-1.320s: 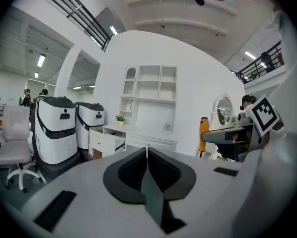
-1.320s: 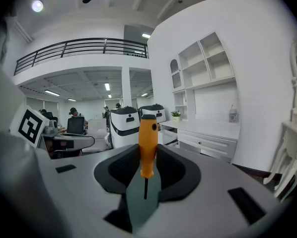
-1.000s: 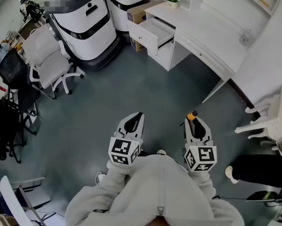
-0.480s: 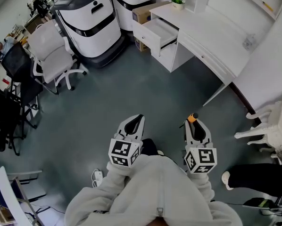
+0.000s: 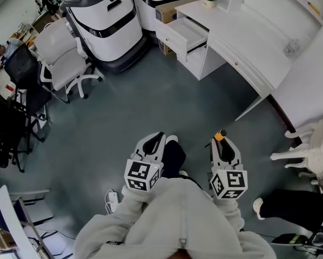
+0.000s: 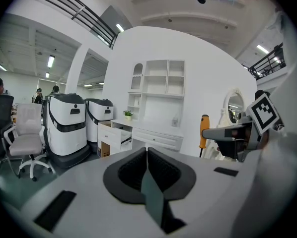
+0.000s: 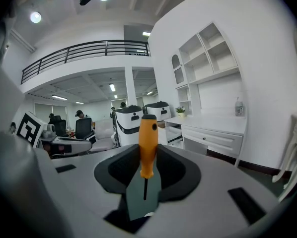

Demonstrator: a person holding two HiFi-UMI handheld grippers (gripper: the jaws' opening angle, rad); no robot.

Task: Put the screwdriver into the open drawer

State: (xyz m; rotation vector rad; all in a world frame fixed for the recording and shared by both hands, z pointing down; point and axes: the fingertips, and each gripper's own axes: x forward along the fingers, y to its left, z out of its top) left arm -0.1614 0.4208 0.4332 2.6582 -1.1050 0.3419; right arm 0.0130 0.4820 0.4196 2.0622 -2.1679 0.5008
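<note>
Carrying stage of the task, seen from the head view with the person standing on the grey floor (image 5: pixel 167 96). The right gripper (image 5: pixel 222 140) has its jaws pinched on the screwdriver (image 5: pixel 220 135); the right gripper view shows the orange handle standing upright between the pads, with the thin dark shaft pointing down into the gap behind them. The left gripper (image 5: pixel 154 141) is held level beside it, jaws pressed together with nothing between them. The open drawer (image 5: pixel 184 32) juts from the left end of the white counter (image 5: pixel 248 45), well apart from both grippers across the floor and next to two white machines (image 5: pixel 105 20). The screwdriver is therefore held and in transit, not yet near its goal; delivery appears to be roughly at its midpoint. The next move calls for closing the gap to the counter, bringing the right gripper over the drawer's open cavity, tilting or lowering the tool so it clears the drawer front, and only then spreading the jaws.
</note>
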